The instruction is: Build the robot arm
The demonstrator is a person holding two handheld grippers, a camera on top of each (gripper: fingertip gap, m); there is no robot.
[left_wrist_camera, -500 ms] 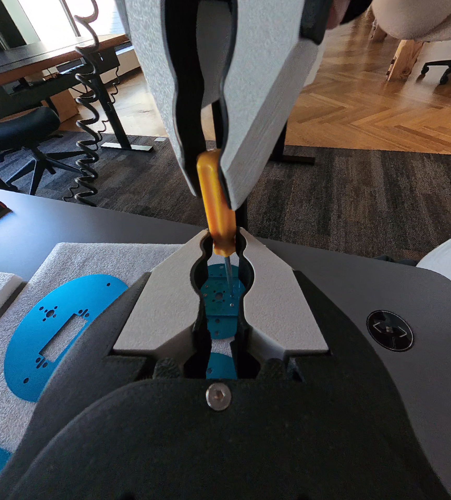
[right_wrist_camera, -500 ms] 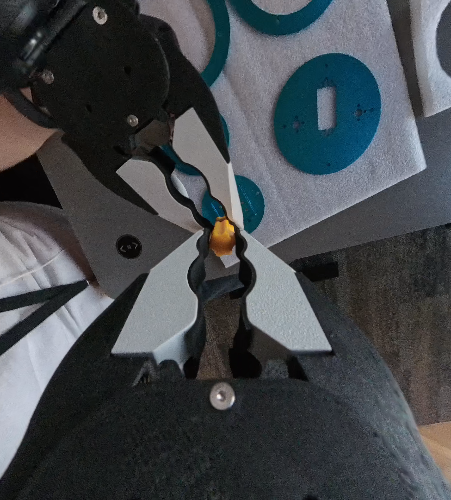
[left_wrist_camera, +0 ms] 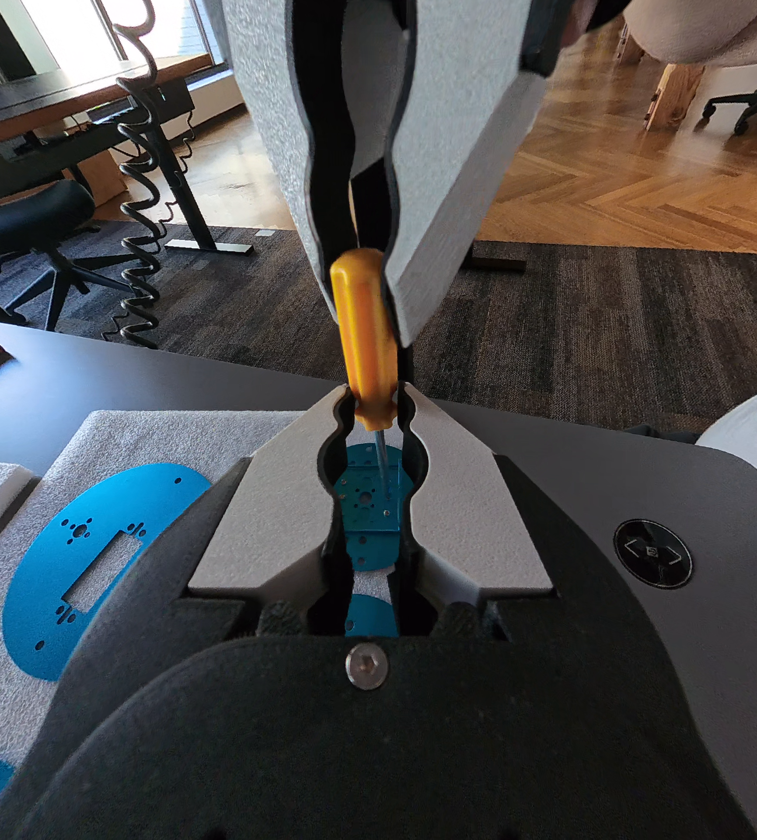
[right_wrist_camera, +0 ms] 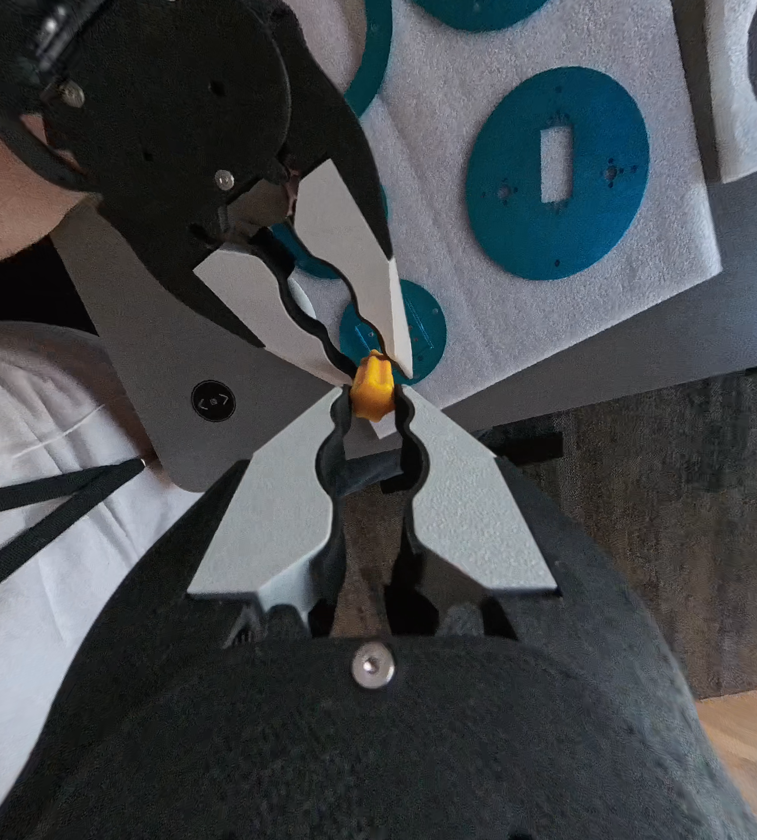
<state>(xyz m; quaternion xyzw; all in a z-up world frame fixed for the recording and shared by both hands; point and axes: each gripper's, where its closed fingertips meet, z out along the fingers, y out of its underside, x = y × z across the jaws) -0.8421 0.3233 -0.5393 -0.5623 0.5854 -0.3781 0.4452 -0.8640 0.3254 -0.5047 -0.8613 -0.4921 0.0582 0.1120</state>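
Note:
An orange-handled screwdriver (left_wrist_camera: 365,345) stands upright, its thin shaft pointing down onto a small round blue plate (left_wrist_camera: 367,500) with a bracket on it. My left gripper (left_wrist_camera: 374,402) is shut on the lower end of the handle. My right gripper (left_wrist_camera: 367,318) comes down from above and is shut on the handle's upper part. In the right wrist view I look down on the handle's top (right_wrist_camera: 372,391) between my right gripper's (right_wrist_camera: 372,397) tips. The left gripper (right_wrist_camera: 374,370) reaches in from the upper left over the small plate (right_wrist_camera: 426,327).
A white foam mat (left_wrist_camera: 140,436) on the grey table (left_wrist_camera: 594,500) holds a large blue oval plate (left_wrist_camera: 81,568) with a rectangular slot, and other blue parts (right_wrist_camera: 372,59). The table's far edge is just beyond the screwdriver. A coiled cable (left_wrist_camera: 140,227) hangs at left. A person's white clothing (right_wrist_camera: 26,454) is close. Some 4 cm of space lies between my two pairs of fingers.
The right gripper has shifted slightly on the handle, so more of the orange handle shows at its left. The screwdriver stays upright over the small plate; the left gripper holds still.

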